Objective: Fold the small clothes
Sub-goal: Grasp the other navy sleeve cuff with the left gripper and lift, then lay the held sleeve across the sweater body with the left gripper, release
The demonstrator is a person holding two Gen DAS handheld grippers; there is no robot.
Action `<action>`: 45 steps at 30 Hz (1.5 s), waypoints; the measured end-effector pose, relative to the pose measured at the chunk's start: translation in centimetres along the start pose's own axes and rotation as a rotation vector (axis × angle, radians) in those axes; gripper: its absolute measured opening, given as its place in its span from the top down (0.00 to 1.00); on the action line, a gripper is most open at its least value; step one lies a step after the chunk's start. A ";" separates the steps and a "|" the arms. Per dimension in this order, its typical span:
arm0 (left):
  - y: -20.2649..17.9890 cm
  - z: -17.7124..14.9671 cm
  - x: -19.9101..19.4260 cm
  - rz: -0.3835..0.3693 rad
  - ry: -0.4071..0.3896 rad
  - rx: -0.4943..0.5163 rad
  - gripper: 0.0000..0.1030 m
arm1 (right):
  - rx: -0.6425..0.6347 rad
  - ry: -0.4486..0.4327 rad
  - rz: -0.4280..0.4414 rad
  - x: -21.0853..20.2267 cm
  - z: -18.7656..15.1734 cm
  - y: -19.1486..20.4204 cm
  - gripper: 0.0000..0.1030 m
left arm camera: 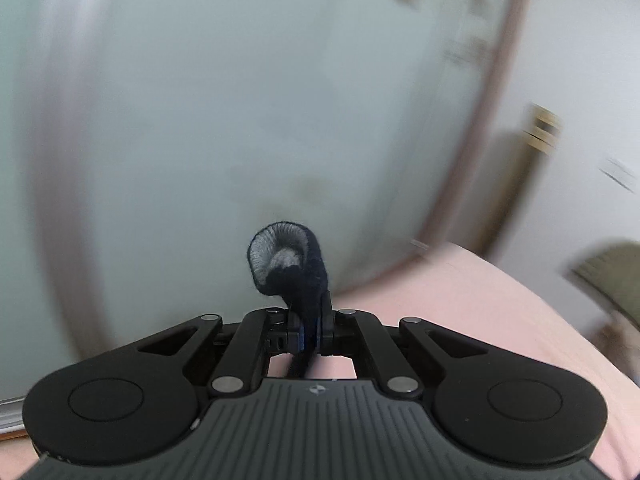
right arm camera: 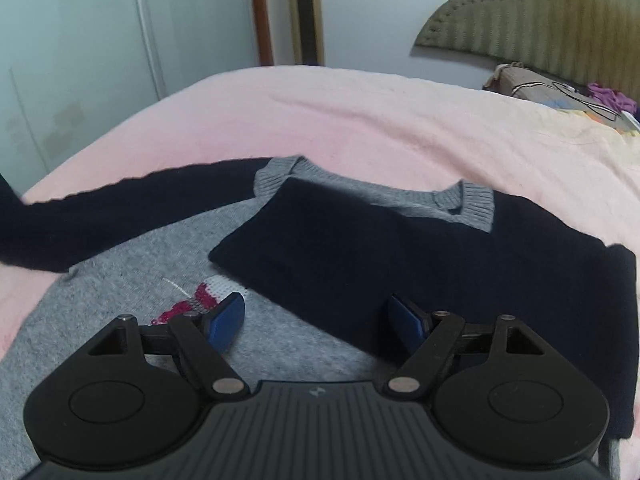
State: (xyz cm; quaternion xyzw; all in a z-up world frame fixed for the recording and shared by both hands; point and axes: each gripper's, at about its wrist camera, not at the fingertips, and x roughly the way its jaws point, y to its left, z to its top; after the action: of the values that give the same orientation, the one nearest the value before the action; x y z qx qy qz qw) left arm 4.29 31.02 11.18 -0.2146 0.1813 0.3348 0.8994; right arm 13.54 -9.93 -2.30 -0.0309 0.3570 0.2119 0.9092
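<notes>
A small grey sweater (right arm camera: 132, 256) with navy sleeves and a grey ribbed collar lies on the pink bed. Its right navy sleeve (right arm camera: 360, 248) is folded across the chest. Its left navy sleeve (right arm camera: 120, 208) stretches up and away to the left edge. My left gripper (left arm camera: 310, 320) is shut on that sleeve's cuff (left arm camera: 286, 260), whose grey inside shows, and holds it up in the air. My right gripper (right arm camera: 316, 316) is open and empty just above the sweater's chest, near a red and white knit patch (right arm camera: 200, 300).
The pink blanket (right arm camera: 380, 120) covers the bed. A pale wardrobe (right arm camera: 80, 60) stands at the left. An olive quilted headboard (right arm camera: 540, 12) and a pile of cloth items (right arm camera: 560, 92) are at the far right. The left wrist view is blurred.
</notes>
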 end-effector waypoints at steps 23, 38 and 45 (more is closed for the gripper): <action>-29.0 -25.4 -1.7 -0.687 0.602 0.456 0.32 | 0.350 -0.205 -0.175 -8.3 -2.2 -11.6 0.23; -17.0 -17.5 -4.4 -0.429 0.169 0.605 0.00 | 0.534 -0.039 0.337 1.5 0.1 -13.0 0.23; -13.9 -14.7 -2.6 -0.328 0.196 0.505 0.00 | 0.512 -0.019 0.393 4.3 1.6 -11.7 0.75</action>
State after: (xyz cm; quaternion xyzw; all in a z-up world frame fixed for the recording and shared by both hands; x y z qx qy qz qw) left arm 9.25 12.69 3.68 -0.0420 0.3075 0.1076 0.9445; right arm 22.11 -18.64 -5.04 0.2704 0.3894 0.2871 0.8324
